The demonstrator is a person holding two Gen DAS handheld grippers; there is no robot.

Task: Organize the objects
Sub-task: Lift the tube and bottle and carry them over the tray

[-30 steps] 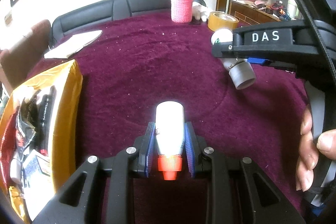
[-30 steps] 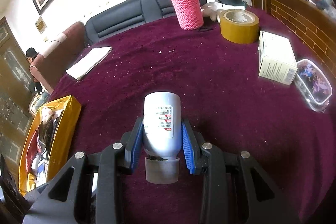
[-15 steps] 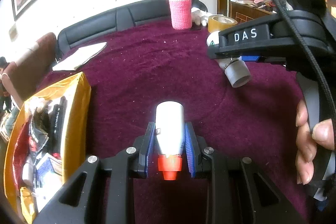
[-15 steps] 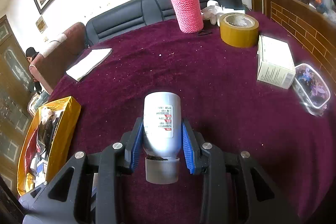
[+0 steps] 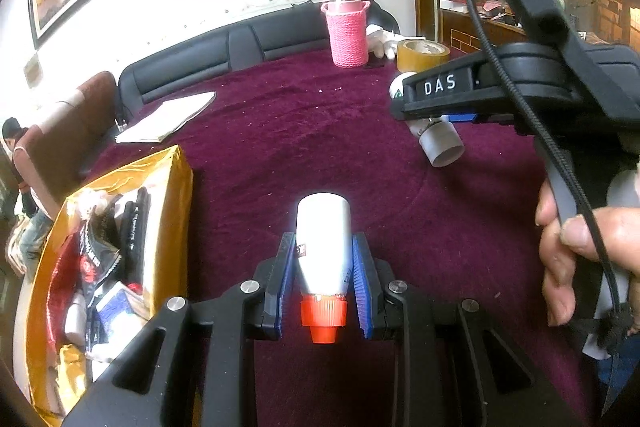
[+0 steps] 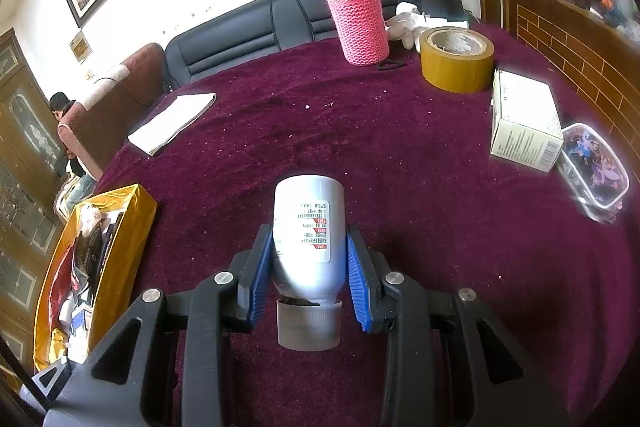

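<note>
My left gripper (image 5: 323, 269) is shut on a small white bottle with a red cap (image 5: 323, 247), held above the maroon cloth with its cap toward the camera. My right gripper (image 6: 307, 263) is shut on a larger white bottle with a printed label and a clear cap (image 6: 307, 239). In the left wrist view the right gripper (image 5: 436, 107) shows from the side at upper right, with the clear cap (image 5: 442, 147) hanging below it and a hand (image 5: 580, 255) on its handle. A gold box (image 5: 168, 211) packed with several items lies at the left.
A pink knitted bottle cover (image 6: 360, 23), a roll of brown tape (image 6: 456, 61), a white carton (image 6: 522, 123) and a clear lidded tub (image 6: 594, 173) stand at the back and right. White papers (image 6: 172, 123) lie at back left. A black sofa (image 6: 248, 31) lines the far edge.
The left gripper with its red-capped bottle has drawn back and up, so more of the gold box and wall shows. The right gripper has stayed still.
</note>
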